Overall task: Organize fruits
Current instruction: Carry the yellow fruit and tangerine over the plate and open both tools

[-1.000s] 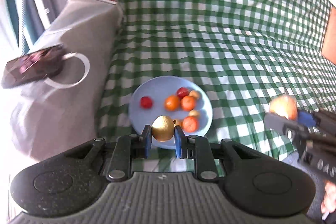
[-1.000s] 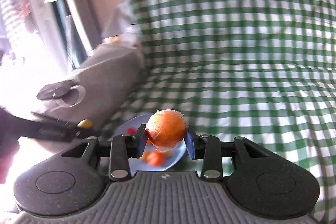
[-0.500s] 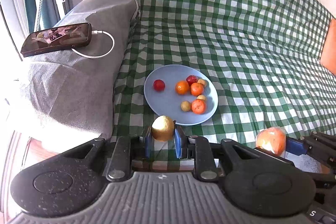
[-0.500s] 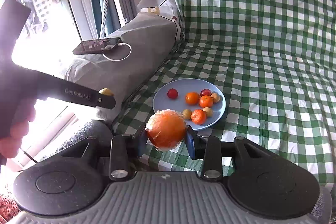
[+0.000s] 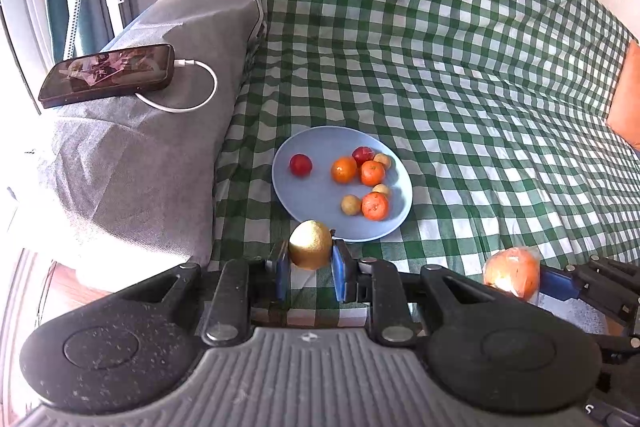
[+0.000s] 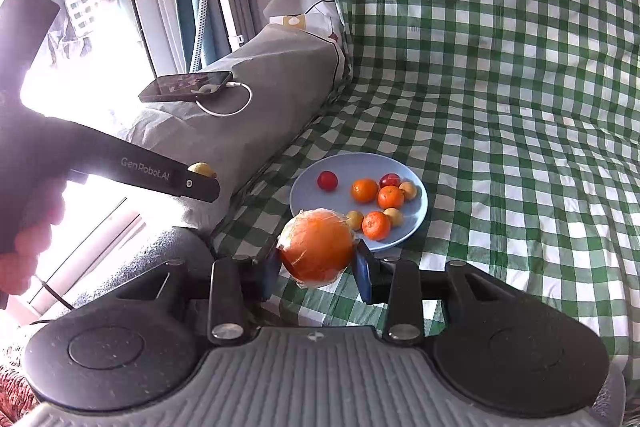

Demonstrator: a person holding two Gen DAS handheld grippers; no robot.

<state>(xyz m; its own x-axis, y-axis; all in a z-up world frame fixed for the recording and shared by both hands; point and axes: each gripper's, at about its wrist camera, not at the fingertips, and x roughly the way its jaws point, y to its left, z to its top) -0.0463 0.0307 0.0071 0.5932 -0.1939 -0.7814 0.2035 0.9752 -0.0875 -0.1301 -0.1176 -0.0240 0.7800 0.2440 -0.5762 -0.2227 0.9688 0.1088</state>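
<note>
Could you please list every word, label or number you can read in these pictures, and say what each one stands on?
"GenRobot.AI": white letters on the black side of the left gripper, seen from the right wrist.
Phone screen: a picture shows, but no text can be read.
Tag on the grey cushion: marks too small to read.
Nothing else is legible.

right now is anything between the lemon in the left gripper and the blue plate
Nothing visible does. The lemon, clamped in the left hand-held gripper, hangs just short of the blue plate's near rim, with only checked cloth between.
</note>
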